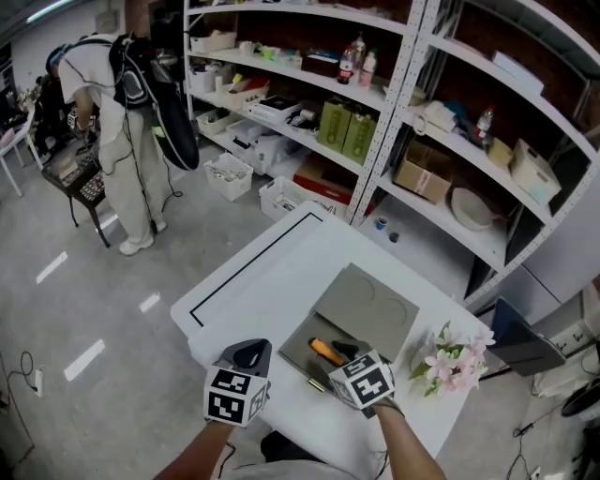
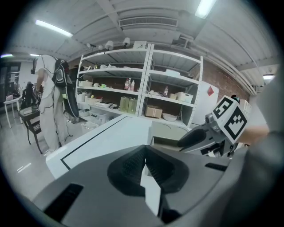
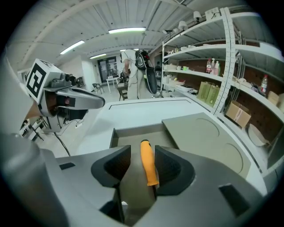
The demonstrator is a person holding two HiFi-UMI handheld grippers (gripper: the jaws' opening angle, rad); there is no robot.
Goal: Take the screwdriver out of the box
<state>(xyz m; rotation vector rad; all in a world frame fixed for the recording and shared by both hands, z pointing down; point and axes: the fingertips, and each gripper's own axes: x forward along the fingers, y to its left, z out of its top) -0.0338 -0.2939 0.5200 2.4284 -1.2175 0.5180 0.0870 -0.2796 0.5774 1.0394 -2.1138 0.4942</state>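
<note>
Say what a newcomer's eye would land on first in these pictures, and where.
The orange-handled screwdriver stands out, lying in the open grey box on the white table, between the open fingers of the right gripper. Next come the pink flowers on the table to the right of the box, and the metal shelves behind it.

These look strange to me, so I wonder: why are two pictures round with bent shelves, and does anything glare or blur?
Both gripper views are wide-angle: dark round edges, shelves bowed. Left gripper view: ceiling lamp blows out white. Right gripper view: screwdriver handle sharp between the fingers, lamp strip glaring mildly. Head view: evenly lit, shelf posts splay outward, no hard shadows.
</note>
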